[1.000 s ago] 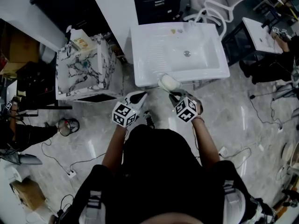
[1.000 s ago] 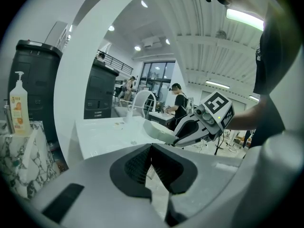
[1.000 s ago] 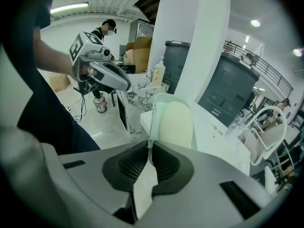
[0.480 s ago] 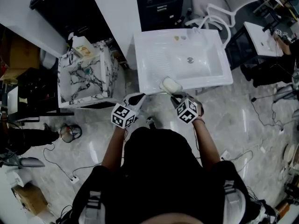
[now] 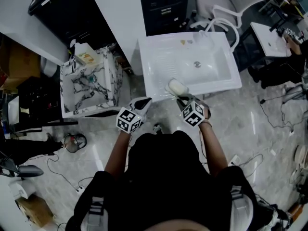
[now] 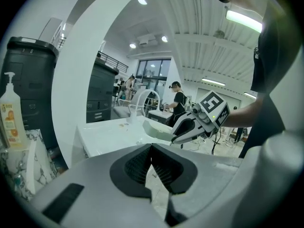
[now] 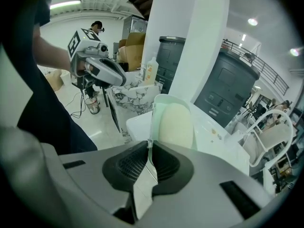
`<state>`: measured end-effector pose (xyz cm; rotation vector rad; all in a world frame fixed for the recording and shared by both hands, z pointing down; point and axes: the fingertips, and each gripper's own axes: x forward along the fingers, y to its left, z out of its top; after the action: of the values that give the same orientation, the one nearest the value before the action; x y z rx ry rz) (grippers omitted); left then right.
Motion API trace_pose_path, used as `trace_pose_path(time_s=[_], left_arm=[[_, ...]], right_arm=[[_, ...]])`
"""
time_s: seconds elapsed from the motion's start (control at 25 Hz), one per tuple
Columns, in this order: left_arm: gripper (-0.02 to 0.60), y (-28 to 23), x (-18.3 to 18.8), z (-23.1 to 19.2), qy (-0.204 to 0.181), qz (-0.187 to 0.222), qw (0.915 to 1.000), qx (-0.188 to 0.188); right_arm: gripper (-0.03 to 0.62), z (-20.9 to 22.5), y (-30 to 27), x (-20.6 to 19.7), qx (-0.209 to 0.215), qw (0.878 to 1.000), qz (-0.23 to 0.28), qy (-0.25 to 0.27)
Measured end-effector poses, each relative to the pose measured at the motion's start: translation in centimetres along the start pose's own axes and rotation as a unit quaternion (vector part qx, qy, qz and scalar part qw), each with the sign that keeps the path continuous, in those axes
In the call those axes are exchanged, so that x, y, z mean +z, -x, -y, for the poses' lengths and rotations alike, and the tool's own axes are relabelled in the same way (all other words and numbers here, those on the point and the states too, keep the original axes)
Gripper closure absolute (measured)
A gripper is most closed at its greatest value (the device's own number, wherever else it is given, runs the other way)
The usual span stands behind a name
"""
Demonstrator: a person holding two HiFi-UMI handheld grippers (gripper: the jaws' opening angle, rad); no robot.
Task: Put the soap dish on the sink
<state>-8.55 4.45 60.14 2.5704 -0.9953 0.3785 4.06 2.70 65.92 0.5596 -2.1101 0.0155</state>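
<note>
Soap dish (image 7: 156,113): pale, carrying cream bar (image 7: 175,120), hanging centre-frame over sink (image 5: 159,57) edge; right gripper (image 7: 148,148) pinching its rim; left gripper (image 6: 151,148) staying closed, empty.

The sink (image 5: 159,66) is white, smooth and glossy. The dish (image 7: 156,109) looks like pale smooth plastic; the soap (image 7: 175,122) in it is cream and matt. The floor (image 5: 250,124) is polished grey stone with lamp glare. The left gripper (image 6: 151,148) and right gripper (image 7: 148,148) have matt grey plastic shells and dark ribbed pads (image 7: 130,165).
</note>
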Motion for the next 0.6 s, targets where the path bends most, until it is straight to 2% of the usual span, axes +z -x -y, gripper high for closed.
trace_pose_path(time_s=[0.4, 0.6], left_arm=[[0.581, -0.3, -0.4, -0.2, 0.006, -0.006, 1.0000, 0.000], [0.581, -1.2, 0.1, -0.7, 0.014, 0.002, 0.9998, 0.014]], right_arm=[[0.574, 0.4, -0.1, -1.2, 0.006, 1.000, -0.019, 0.002], [0.574, 1.6, -0.6, -1.5, 0.013, 1.000, -0.015, 0.013]])
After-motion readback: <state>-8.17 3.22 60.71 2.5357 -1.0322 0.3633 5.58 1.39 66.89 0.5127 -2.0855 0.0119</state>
